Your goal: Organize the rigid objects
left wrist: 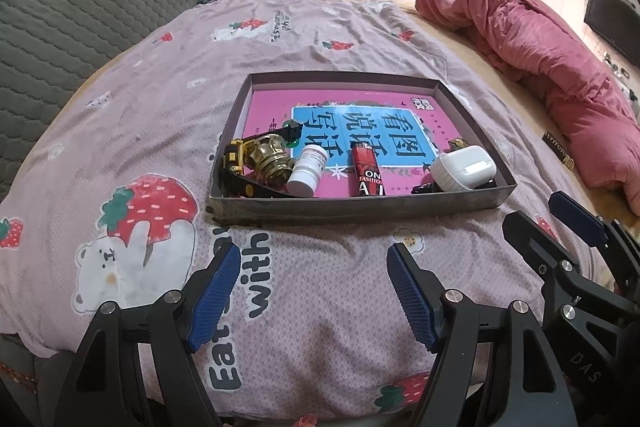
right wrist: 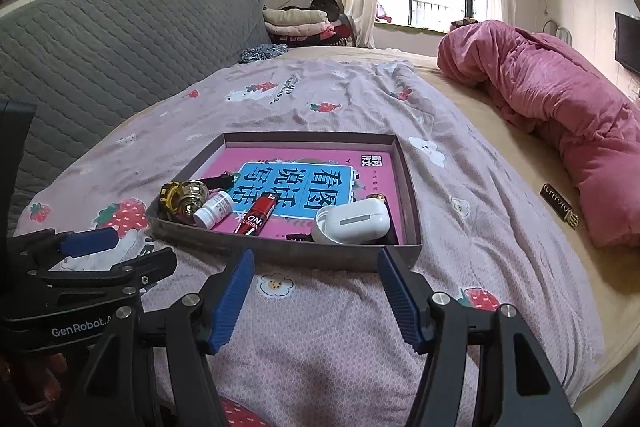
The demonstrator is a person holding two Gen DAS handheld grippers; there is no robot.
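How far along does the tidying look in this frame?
Looks nearly done: the lighter, white bottle, earbud case and brass knob all lie in the tray. The left gripper and right gripper are open and empty. A dark bar remains on the bed.

Small objects [left wrist: 308, 169] inside shallow tray [left wrist: 360, 207]

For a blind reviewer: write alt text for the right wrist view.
A shallow cardboard tray on a strawberry-print bedsheet holds a pink book, brass knob, white pill bottle, red lighter and white earbud case. The right gripper, open and empty, points at the tray's near wall; the left gripper shows at left.
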